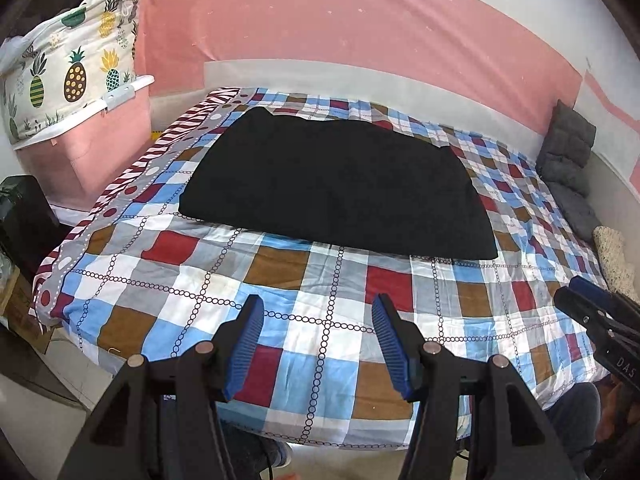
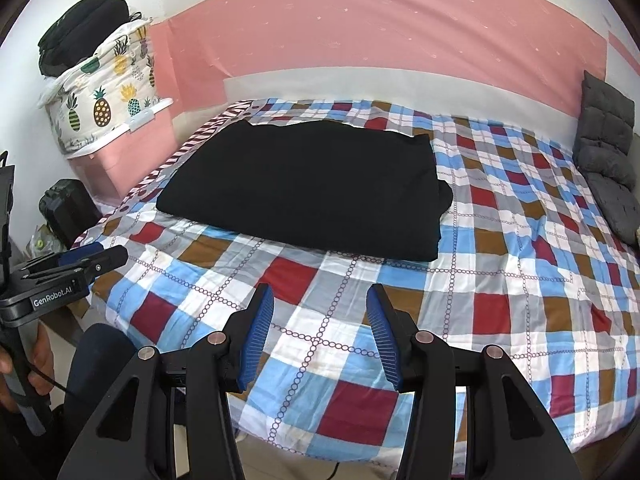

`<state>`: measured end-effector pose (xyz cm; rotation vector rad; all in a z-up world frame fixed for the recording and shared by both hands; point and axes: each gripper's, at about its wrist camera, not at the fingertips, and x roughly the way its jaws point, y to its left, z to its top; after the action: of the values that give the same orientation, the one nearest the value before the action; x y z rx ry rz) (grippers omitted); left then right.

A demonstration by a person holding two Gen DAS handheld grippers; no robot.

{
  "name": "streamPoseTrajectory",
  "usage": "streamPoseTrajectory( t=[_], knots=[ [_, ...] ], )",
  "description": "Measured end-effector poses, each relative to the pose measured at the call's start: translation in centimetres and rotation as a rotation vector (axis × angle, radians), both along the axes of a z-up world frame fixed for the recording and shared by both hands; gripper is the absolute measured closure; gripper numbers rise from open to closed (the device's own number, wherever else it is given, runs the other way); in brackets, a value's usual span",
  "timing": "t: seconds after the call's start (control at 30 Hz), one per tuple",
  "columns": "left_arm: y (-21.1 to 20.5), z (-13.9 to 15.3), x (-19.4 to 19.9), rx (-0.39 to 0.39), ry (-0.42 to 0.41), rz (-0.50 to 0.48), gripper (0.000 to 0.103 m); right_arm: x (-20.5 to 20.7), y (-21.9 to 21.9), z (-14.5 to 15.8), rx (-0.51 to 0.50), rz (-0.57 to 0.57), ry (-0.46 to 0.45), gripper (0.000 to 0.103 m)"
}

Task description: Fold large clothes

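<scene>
A black garment (image 1: 340,192), matte and smooth, lies folded into a broad, roughly rectangular slab on the bed (image 1: 320,320), nearer its far-left corner than its right edge. The bed's cover is a thin, faintly creased cotton check of red, brown, blue, grey and white squares crossed by chains of small rings, with a striped and dotted border along the left edge. The left gripper (image 1: 318,344) hovers over the near edge, its ribbed blue pads spread apart and holding nothing; the right gripper (image 2: 320,336) does likewise. The right view alone shows the garment's stacked layers at its right end, a black bag (image 2: 80,28) atop the pineapple-print bag (image 2: 104,100), and a hand on the left tool's handle. The left view shows a cream fleecy cushion (image 1: 614,260) at the right edge.
</scene>
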<state>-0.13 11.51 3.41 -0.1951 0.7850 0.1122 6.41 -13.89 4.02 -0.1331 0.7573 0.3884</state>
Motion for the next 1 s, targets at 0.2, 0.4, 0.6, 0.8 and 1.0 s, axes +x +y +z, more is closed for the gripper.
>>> streamPoseTrajectory(
  t=[0.2,0.4,0.6,0.8,1.0],
  knots=[
    [-0.49,-0.19,0.13,0.024,0.009,-0.005,0.045,-0.08,0.13,-0.25,0.002,0.000,0.006,0.054],
    [-0.58,-0.55,0.34,0.032,0.022,-0.003,0.045,0.04,0.04,-0.45,0.000,-0.001,0.011,0.054],
    [-0.80,-0.64,0.42,0.043,0.025,-0.003,0.045,0.21,-0.11,-0.69,0.001,0.004,0.016,0.054],
    [-0.82,-0.75,0.44,0.040,0.027,-0.004,0.045,0.21,0.03,-0.80,0.000,0.007,0.018,0.054],
    [-0.79,-0.78,0.44,0.040,0.029,-0.006,0.045,0.22,0.22,-0.92,0.000,0.012,0.020,0.054]
  ],
)
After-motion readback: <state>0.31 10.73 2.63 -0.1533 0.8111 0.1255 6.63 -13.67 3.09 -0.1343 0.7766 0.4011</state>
